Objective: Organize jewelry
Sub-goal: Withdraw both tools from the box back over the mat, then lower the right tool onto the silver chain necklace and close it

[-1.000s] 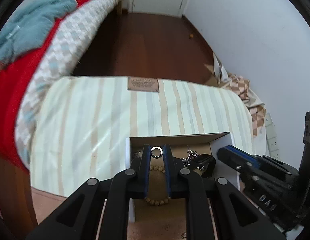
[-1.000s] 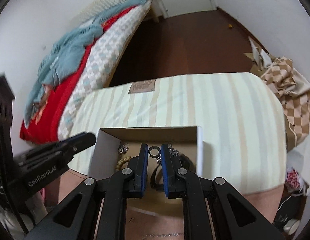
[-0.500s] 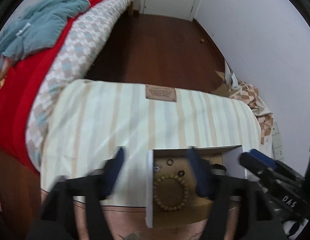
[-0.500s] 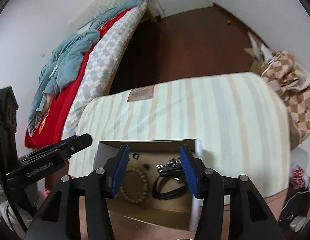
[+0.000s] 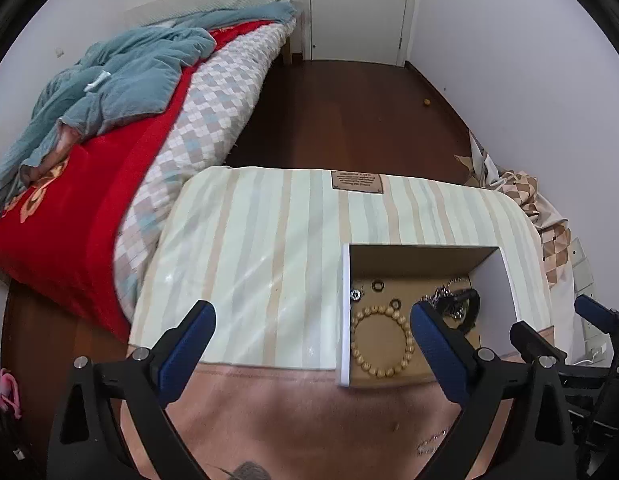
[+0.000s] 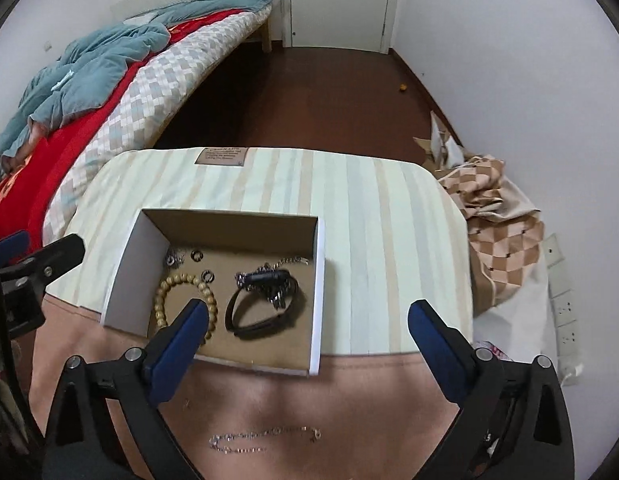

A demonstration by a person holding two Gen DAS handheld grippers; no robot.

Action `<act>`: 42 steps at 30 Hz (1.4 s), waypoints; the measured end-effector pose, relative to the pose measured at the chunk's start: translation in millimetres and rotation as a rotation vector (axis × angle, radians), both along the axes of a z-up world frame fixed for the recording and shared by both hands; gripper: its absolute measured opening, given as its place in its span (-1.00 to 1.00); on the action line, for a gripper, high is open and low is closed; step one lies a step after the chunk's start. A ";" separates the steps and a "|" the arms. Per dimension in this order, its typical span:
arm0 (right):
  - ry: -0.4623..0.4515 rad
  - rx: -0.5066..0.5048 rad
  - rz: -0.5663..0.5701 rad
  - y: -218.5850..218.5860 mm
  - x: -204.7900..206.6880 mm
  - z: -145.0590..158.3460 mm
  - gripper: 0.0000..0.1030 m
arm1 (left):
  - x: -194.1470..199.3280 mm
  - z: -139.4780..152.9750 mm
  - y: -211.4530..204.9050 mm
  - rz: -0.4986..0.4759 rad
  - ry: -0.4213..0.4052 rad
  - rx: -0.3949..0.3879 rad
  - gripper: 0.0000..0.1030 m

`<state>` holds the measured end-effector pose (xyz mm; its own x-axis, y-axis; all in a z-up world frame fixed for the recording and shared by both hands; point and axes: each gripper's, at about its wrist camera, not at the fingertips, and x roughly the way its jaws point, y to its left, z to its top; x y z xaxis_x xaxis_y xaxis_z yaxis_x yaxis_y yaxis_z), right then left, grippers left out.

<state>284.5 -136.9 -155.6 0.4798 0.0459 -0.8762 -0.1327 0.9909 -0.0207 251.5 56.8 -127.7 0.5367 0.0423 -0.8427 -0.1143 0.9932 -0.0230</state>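
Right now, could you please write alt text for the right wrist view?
An open white cardboard box on a striped cloth holds a wooden bead bracelet, a black strap bracelet and small rings. The right gripper hovers open above; a thin silver chain lies outside.

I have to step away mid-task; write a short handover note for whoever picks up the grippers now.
Left gripper: open, empty, raised over the table edge.
Right gripper: open, empty, above the box.
In the box: bead bracelet, black band, chain, three small rings.
Left: a silver chain lies loose on the table in front of the box. Pick it up and put it in the box.
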 end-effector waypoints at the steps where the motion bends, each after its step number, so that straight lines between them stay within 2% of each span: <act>1: -0.005 0.000 -0.002 -0.4 -4.7 1.6 0.99 | -6.8 3.3 0.4 0.007 -0.007 0.005 0.93; 6: -0.043 -0.007 -0.018 -1.6 -29.4 20.6 0.99 | -30.7 16.9 0.7 0.036 -0.033 0.036 0.93; 16: -0.126 0.018 -0.030 -4.7 -74.3 71.1 0.99 | -83.5 60.6 -0.2 0.066 -0.152 0.058 0.93; 20: -0.152 0.027 -0.031 -4.6 -90.8 88.3 0.99 | -96.0 72.9 1.1 0.074 -0.171 0.036 0.93; 28: -0.172 0.079 -0.033 -8.2 -119.3 106.1 0.99 | -118.1 74.9 2.6 0.094 -0.194 0.011 0.93; 32: -0.124 0.102 -0.067 -24.4 -127.9 83.2 1.00 | -125.5 61.0 -3.5 0.093 -0.204 0.071 0.93; 33: -0.097 0.102 -0.081 -29.8 -127.6 70.6 1.00 | -125.0 51.3 -7.5 0.090 -0.190 0.109 0.93; 39: 0.071 0.180 -0.147 -58.6 -119.9 -18.3 0.98 | -118.7 -4.1 -17.1 0.072 -0.098 0.211 0.93; 40: 0.087 0.184 -0.148 -59.8 -119.2 -30.3 0.96 | -117.7 -11.6 -17.3 0.073 -0.084 0.220 0.93; 42: 0.133 0.192 -0.145 -58.6 -117.5 -57.2 0.76 | -113.5 -29.1 -15.8 0.082 -0.042 0.237 0.93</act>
